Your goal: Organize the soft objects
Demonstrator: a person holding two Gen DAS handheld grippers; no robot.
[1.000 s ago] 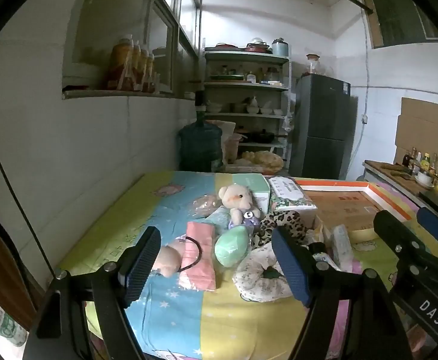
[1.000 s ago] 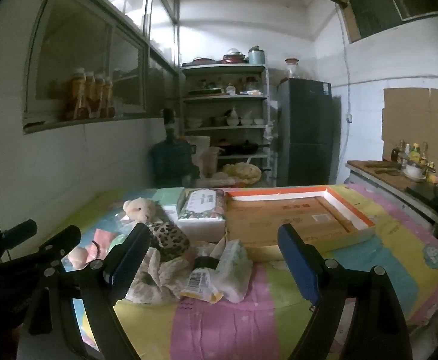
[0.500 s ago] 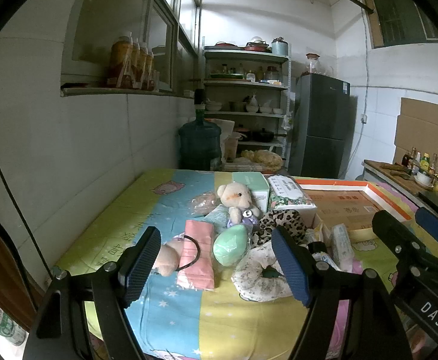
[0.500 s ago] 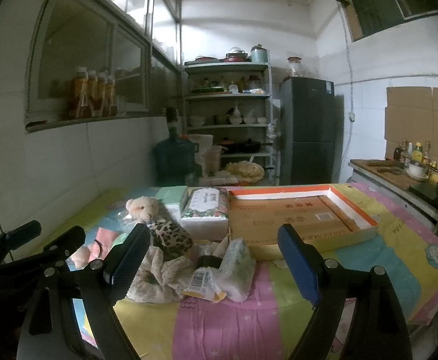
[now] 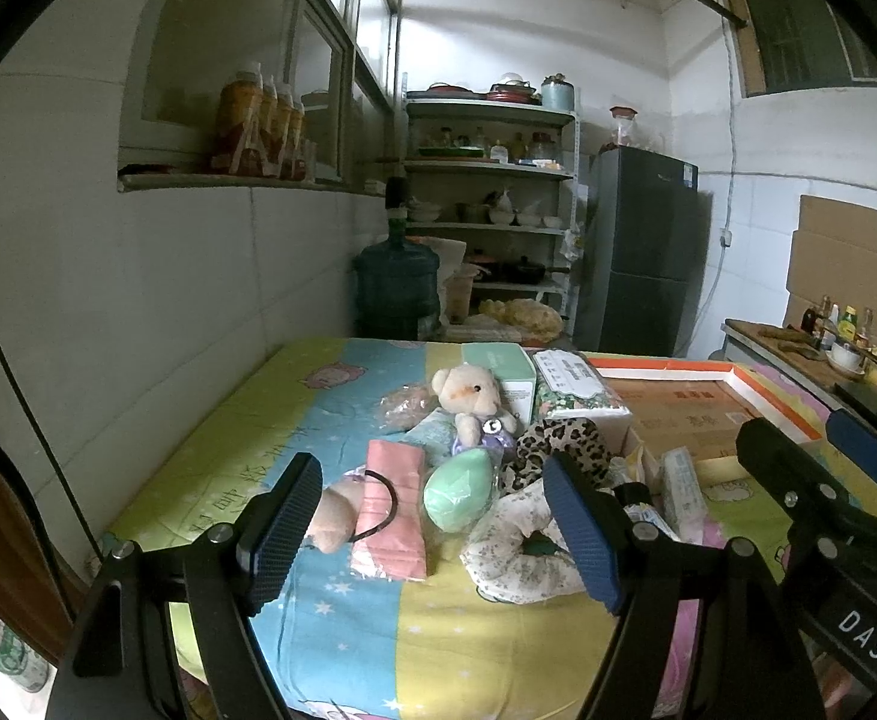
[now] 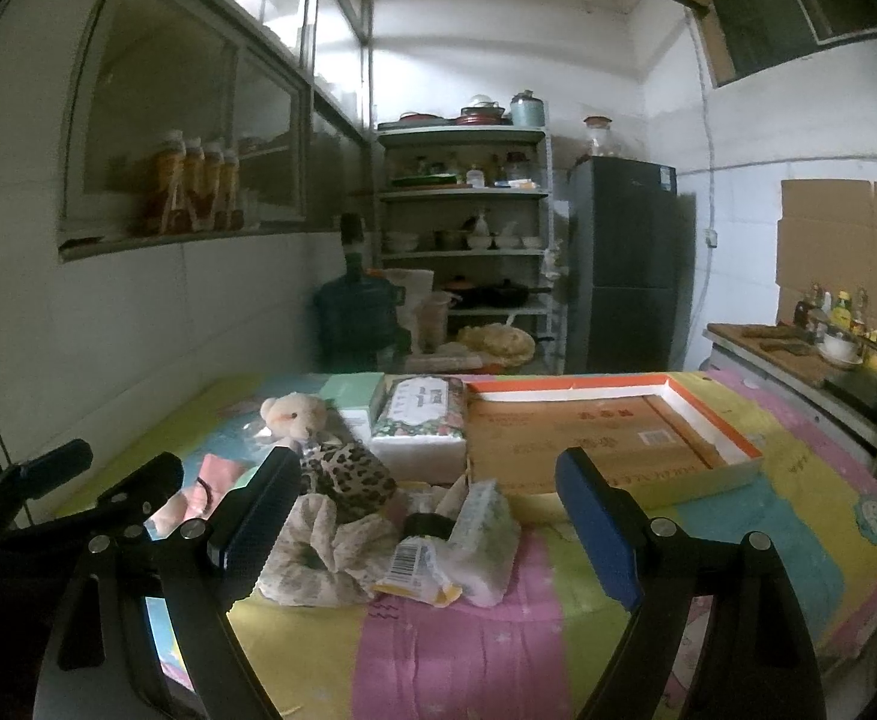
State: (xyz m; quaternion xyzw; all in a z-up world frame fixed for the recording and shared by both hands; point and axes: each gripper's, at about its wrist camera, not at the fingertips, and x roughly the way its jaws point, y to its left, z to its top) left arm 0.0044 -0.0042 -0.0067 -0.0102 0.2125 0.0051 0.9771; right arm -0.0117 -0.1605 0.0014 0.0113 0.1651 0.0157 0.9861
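A cramped kitchen with a shelf rack (image 5: pixel 489 192), fridge (image 5: pixel 642 264) and water jug (image 5: pixel 396 291) lies beyond the worktop (image 5: pixel 294 414), which is spread with a cartoon-print cloth. The soft objects are heaped mid-worktop: teddy bear (image 5: pixel 468 393), green plush egg (image 5: pixel 457 491), leopard scrunchie (image 6: pixel 348 471), tissue packs (image 6: pixel 423 420), beside a shallow cardboard tray (image 6: pixel 612 438). The left hand-held gripper (image 5: pixel 432 531) and the right hand-held gripper (image 6: pixel 423 531) both hang spread, empty, short of the heap.

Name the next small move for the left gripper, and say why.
Probably ease the left gripper forward and down onto the mint green plush. Its jaws stand open and empty, the plush lies nearly centred between them, and the cardboard tray beside the pile is empty.
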